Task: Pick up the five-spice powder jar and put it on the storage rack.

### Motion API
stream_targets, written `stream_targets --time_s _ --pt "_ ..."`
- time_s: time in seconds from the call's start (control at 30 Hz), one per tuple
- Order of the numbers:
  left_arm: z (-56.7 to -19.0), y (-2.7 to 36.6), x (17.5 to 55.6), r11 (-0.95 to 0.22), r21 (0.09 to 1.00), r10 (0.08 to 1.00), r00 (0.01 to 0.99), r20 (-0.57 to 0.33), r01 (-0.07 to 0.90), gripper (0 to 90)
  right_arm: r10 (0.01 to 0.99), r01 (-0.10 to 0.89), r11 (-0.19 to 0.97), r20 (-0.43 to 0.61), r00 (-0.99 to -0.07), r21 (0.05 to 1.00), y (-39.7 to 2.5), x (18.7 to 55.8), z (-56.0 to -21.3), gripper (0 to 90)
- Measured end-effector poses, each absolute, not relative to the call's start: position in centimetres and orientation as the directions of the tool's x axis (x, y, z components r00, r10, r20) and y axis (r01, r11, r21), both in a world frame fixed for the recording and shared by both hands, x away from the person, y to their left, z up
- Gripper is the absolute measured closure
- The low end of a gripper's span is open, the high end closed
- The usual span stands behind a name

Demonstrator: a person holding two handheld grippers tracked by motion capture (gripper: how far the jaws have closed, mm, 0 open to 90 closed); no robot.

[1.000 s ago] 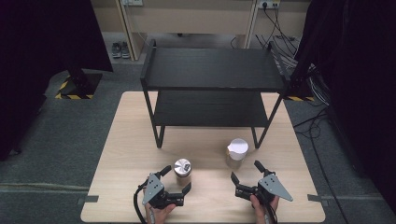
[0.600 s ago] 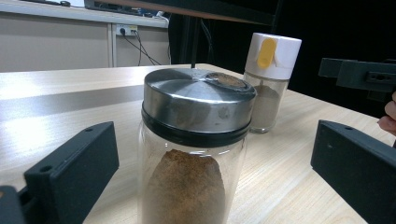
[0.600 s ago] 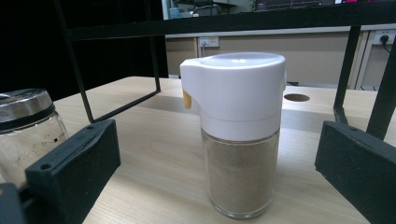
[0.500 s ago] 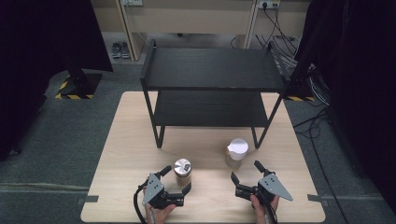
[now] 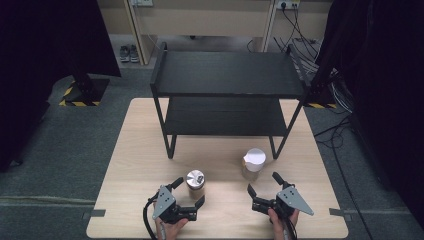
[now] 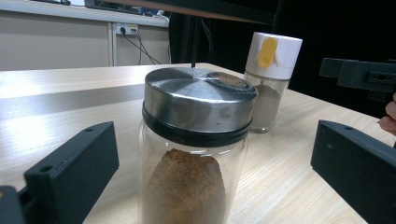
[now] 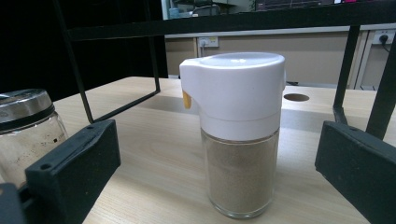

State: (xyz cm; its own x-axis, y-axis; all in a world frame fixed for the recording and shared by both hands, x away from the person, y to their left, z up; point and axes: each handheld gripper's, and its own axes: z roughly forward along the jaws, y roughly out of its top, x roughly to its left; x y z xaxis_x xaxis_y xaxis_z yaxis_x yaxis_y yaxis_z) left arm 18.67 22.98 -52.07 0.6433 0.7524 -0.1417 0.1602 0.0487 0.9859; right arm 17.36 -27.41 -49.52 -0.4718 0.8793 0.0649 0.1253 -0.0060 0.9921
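A glass jar (image 5: 195, 184) with a steel lid and brown powder stands upright near the table's front edge. My left gripper (image 5: 189, 191) is open with its jaws on either side of the jar (image 6: 196, 149), a gap showing on both sides. To its right stands a glass shaker (image 5: 253, 163) with a white cap and tan powder. My right gripper (image 5: 262, 183) is open just in front of the shaker (image 7: 238, 135), which stands between the lines of its jaws without touching them.
A black two-tier rack (image 5: 227, 75) takes up the back half of the wooden table (image 5: 135, 150), its lower shelf (image 5: 222, 117) bare. The rack's front legs stand just behind the jar and shaker. A small round hole (image 7: 296, 97) marks the tabletop under the rack.
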Motion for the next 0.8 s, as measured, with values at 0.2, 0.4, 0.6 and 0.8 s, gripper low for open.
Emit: stream_targets --time_s 0.2,0.4,0.6,0.8 --pt "-51.8 22.9 19.0 0.046 0.983 0.757 0.636 -0.149 0.176 0.3 0.880 0.125 -0.003 0.062 -0.471 0.992 -27.4 17.4 -49.5 0.3" --pt "-51.3 22.5 19.5 0.024 0.982 0.761 0.634 -0.141 0.189 0.2 0.880 0.126 -0.003 0.063 -0.471 0.992 -27.4 17.4 -49.5 0.3" --pt "-50.6 21.6 20.0 -0.007 0.983 0.774 0.623 -0.111 0.184 1.4 0.878 0.127 -0.003 0.063 -0.475 0.992 -27.5 17.4 -49.5 0.5" --pt "-50.0 20.9 20.6 -0.045 0.977 0.783 0.615 -0.094 0.208 5.5 0.877 0.129 -0.001 0.063 -0.476 0.992 -27.5 17.5 -49.5 0.6"
